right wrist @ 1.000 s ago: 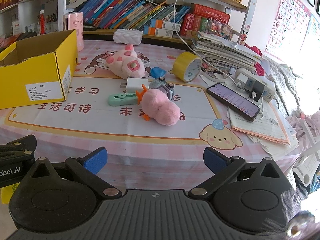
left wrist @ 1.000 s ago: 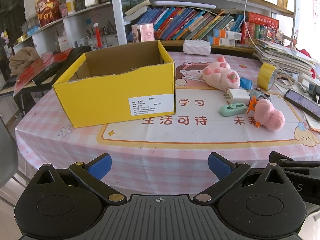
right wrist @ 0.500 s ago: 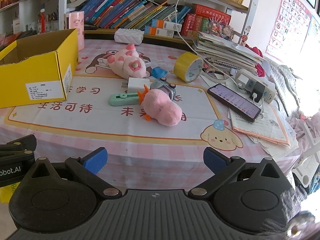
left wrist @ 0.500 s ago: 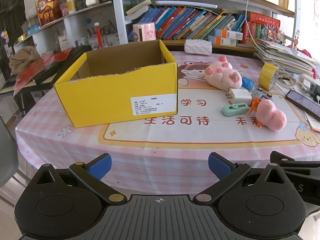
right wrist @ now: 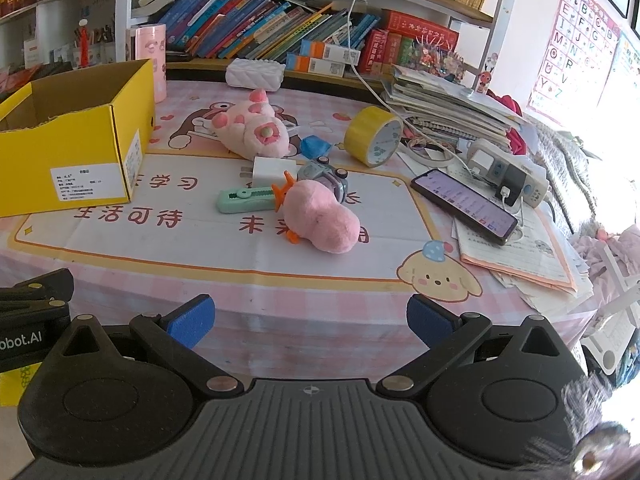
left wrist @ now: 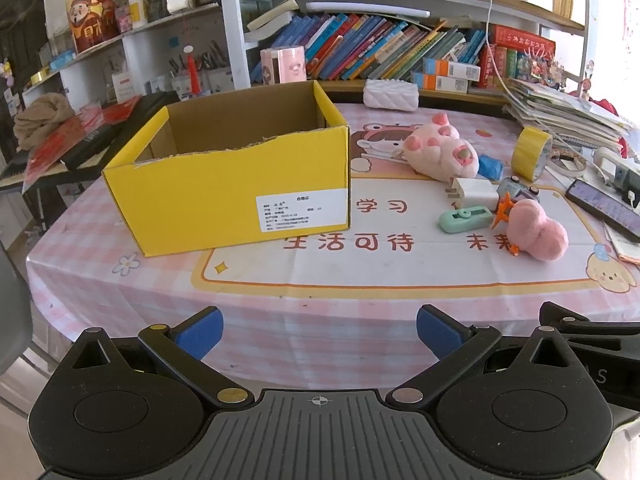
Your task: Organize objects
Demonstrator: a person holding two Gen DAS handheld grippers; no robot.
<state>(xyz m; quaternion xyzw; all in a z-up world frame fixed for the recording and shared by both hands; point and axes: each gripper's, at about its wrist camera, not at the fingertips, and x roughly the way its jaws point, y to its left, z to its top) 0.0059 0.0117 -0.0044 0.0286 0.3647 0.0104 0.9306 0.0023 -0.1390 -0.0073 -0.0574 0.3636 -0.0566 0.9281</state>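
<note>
An open yellow cardboard box (left wrist: 240, 184) stands at the table's left; it also shows in the right wrist view (right wrist: 76, 152). Right of it lie a pink plush axolotl (right wrist: 320, 218), a green utility knife (right wrist: 246, 199), a white charger (right wrist: 270, 171), a small grey toy (right wrist: 326, 178), a pink pig plush (right wrist: 252, 130), a blue wad (right wrist: 314, 146) and a yellow tape roll (right wrist: 374, 136). My left gripper (left wrist: 319, 332) is open and empty at the near table edge, in front of the box. My right gripper (right wrist: 308, 320) is open and empty, in front of the axolotl.
A phone (right wrist: 464, 200), a power strip (right wrist: 508, 178), papers (right wrist: 520, 252) and a stack of books (right wrist: 448, 108) fill the right side. A white quilted case (right wrist: 254, 74) and a pink cup (right wrist: 152, 56) stand at the back before the bookshelf (left wrist: 380, 52).
Both grippers have drawn back slightly and tilted, so the table objects sit a little farther off. Both stay open and empty.
</note>
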